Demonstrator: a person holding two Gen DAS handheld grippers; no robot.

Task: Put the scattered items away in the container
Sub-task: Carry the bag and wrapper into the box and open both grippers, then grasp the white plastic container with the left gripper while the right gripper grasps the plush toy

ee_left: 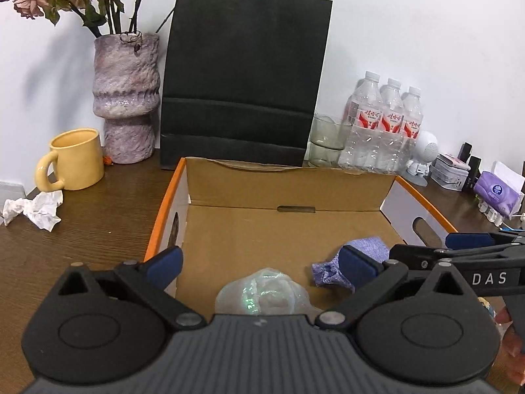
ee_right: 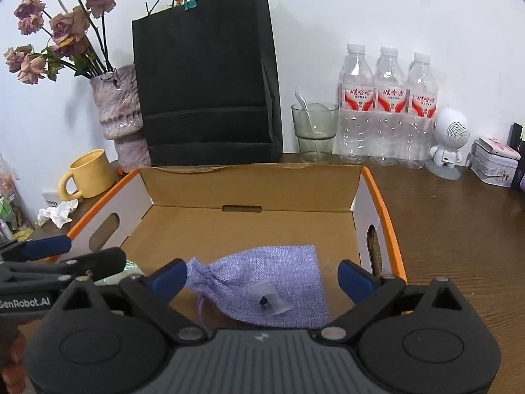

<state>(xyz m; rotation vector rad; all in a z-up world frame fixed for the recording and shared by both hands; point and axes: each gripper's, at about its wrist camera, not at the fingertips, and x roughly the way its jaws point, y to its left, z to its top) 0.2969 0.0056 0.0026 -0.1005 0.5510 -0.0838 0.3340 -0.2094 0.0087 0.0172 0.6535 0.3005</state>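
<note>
An open cardboard box [ee_left: 288,184] [ee_right: 249,177] with orange-edged sides sits on the wooden table. On its floor lie a shiny translucent bundle [ee_left: 262,295] and a purple drawstring pouch [ee_right: 262,282] [ee_left: 331,269]. My left gripper [ee_left: 261,264] hangs over the box's near left part, jaws wide apart, the bundle loose below them. My right gripper [ee_right: 262,275] hovers over the pouch with its jaws spread wide; no pad presses on the cloth. The right gripper's arm [ee_left: 459,252] crosses the left wrist view, and the left gripper's arm [ee_right: 62,262] shows at the right wrist view's left.
Behind the box stand a black paper bag [ee_left: 242,82], a purple vase of dried roses [ee_left: 126,98], a glass [ee_right: 315,131], three water bottles [ee_right: 387,105] and a white speaker figure [ee_right: 449,138]. A yellow mug [ee_left: 73,161] and crumpled tissue [ee_left: 36,208] lie left.
</note>
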